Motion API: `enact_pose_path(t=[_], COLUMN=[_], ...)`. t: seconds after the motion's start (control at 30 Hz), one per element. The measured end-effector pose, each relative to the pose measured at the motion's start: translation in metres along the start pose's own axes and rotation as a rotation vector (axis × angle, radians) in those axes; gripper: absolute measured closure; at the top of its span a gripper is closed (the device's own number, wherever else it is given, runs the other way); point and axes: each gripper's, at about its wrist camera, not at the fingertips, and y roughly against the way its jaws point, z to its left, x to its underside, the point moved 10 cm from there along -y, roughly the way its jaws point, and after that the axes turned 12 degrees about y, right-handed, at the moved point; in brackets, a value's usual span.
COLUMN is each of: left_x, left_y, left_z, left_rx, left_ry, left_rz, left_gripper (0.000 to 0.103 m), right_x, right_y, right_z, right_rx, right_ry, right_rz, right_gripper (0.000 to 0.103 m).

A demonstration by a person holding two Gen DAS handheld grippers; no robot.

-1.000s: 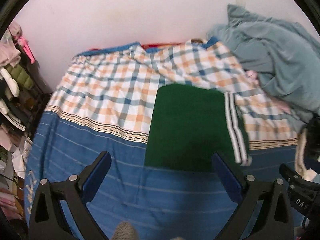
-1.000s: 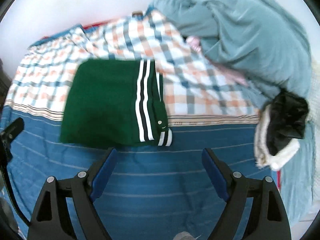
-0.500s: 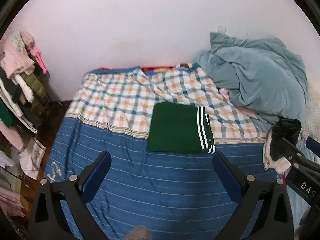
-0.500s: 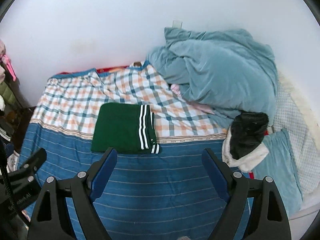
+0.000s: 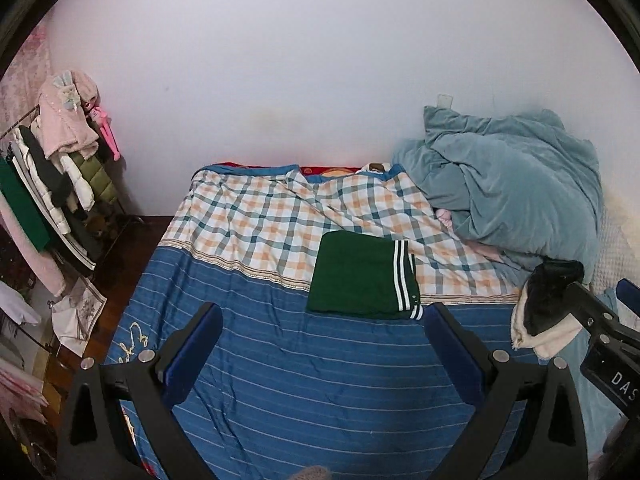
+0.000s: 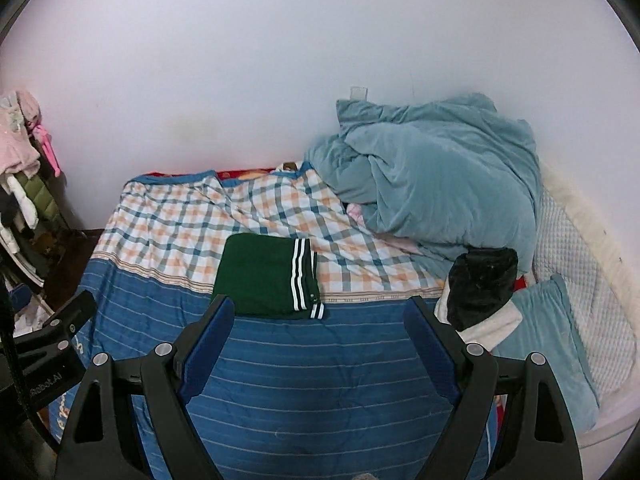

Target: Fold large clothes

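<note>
Bedroom | folded green garment [image 5: 362,276] lay at 12 o'clock, beyond both tongs | stripes ran toward 6 | left gripper [image 5: 322,354] and right gripper [image 6: 318,340] gaped wide, empty | right looked nearer

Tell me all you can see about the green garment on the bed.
The green garment is dark green cloth, folded into a neat flat rectangle. White stripes run along its right edge, ending in a striped cuff at the near corner. It lies on the bedspread, across the border between checked and blue striped parts. Nothing else touches it.

Both views high over bed [image 5: 304,380]
</note>
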Motion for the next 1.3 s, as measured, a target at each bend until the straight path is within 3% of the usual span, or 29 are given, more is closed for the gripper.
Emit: enact_pose_path(t=[0.53,1.3], left_x=[0.008,0.012], left_y=[0.042,0.058], left_z=[-0.012,-0.011], left_rx=[0.049,0.007], left_ry=[0.002,-0.001], left_rz=[-0.049,-0.073], left_gripper=[0.000,0.000], right_x=[0.011,0.006], right_y=[0.052,0.059], right_z=[-0.005,-0.004], right_rx=[0.000,-0.030], right_ry=[0.005,0.023], right_rz=[-0.042,-0.055], right_gripper=[0.014,0.010])
